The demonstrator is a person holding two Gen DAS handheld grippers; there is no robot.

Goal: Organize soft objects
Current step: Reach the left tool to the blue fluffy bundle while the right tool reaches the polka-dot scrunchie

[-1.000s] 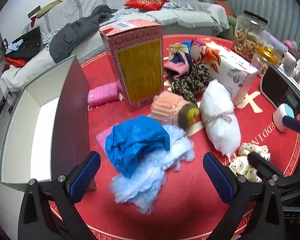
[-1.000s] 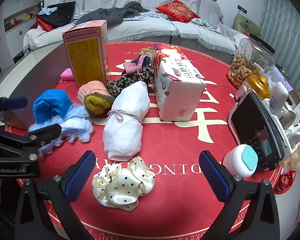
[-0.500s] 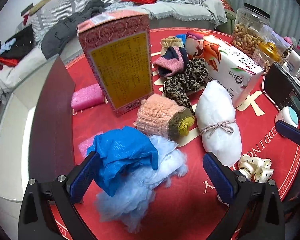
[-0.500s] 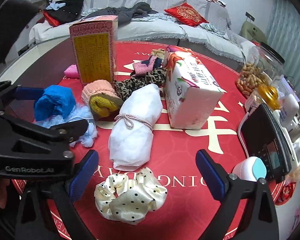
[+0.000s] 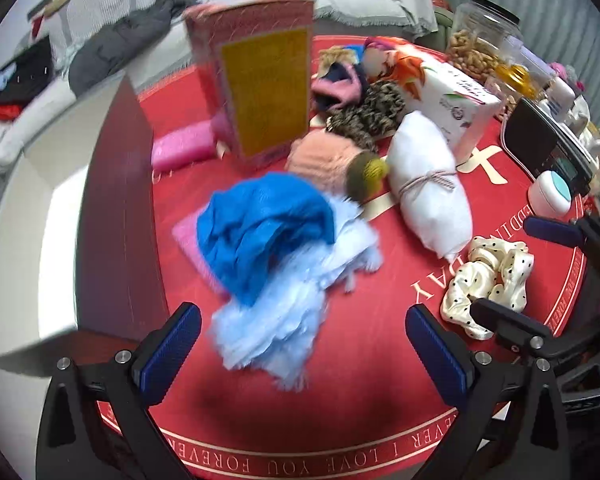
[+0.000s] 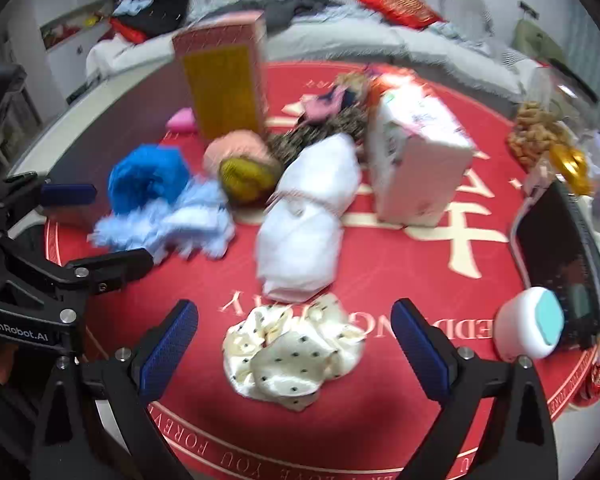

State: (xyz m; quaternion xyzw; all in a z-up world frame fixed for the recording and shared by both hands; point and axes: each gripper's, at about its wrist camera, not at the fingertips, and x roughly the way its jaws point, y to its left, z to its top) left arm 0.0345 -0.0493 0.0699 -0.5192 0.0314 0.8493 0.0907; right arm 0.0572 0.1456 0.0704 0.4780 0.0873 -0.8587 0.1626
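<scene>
Both the left gripper [image 5: 300, 348] and right gripper [image 6: 294, 344] stand released; risk: the loose blue plastic cloth [image 5: 260, 228] slides off the pale fringed fabric [image 5: 284, 308] near the red round tablecloth's [image 5: 379, 420] front edge.

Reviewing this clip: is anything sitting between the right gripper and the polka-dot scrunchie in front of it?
Nothing visible. The right gripper is open, and the cream polka-dot scrunchie lies on the red mat between its fingers with no object in front of it. The white tied bundle lies just beyond the scrunchie, not in the approach path.
</scene>
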